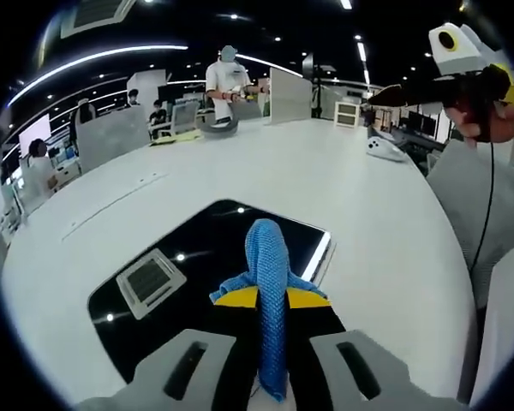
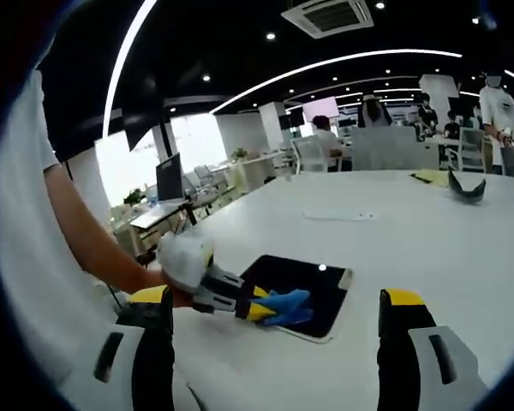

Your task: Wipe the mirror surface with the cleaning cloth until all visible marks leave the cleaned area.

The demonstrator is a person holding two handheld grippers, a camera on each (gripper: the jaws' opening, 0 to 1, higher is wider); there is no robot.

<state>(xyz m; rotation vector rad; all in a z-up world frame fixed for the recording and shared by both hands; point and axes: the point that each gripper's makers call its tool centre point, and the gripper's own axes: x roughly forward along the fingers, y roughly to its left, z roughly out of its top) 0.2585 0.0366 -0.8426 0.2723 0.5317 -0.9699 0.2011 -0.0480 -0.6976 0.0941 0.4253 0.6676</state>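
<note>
Your left gripper (image 1: 270, 300) pinching the knitted blue cloth (image 1: 268, 282) on the glossy dark rectangular mirror (image 1: 197, 248), white table (image 1: 325, 171), your right gripper (image 2: 274, 330) jaws wide, holding nothing

Both views are evenly bright under recessed ceiling spots and long curved light strips (image 1: 94, 58), with a pale window (image 2: 128, 167) blown out in the right gripper view. The white counter (image 1: 265, 171) throws almost no shadow. The dark mirror (image 1: 188, 265) reflects small light points. Fisheye bending curves the counter's edges; far figures are soft.
</note>
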